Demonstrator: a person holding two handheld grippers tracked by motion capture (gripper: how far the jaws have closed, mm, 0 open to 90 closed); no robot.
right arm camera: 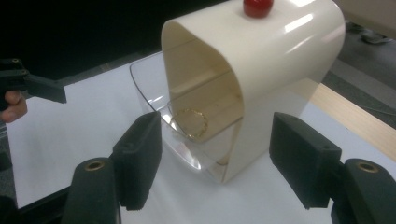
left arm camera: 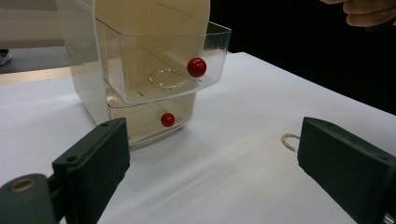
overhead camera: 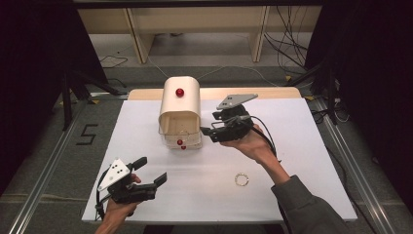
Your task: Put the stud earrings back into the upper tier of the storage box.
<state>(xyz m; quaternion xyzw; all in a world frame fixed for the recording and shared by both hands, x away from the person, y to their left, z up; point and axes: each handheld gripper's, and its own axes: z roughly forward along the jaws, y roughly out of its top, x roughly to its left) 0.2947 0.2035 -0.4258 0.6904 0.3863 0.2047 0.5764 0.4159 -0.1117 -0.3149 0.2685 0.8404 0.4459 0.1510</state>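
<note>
A cream drawer cabinet [overhead camera: 180, 105] with a red knob on top [overhead camera: 180, 92] stands at the back middle of the white table. Its upper clear drawer [left arm camera: 212, 51] is pulled out and holds a gold bracelet [left arm camera: 167, 77] behind its red knob [left arm camera: 196, 67]. The lower drawer's knob [left arm camera: 167, 119] sits closer in. A second gold bracelet [overhead camera: 241, 180] lies on the table at the front right. My left gripper [overhead camera: 151, 171] is open near the front left, facing the drawers. My right gripper [overhead camera: 210, 124] is open beside the cabinet's right side, nothing between its jaws. In the right gripper view the cabinet [right arm camera: 261, 70] and its bracelet [right arm camera: 191, 122] lie just ahead.
The white table top [overhead camera: 146, 122] ends in a wooden strip [overhead camera: 263, 92] at the back. Metal rails run along both sides on the floor. Cables and a wooden bench lie beyond the table. In the right gripper view the other gripper [right arm camera: 28, 84] shows at far left.
</note>
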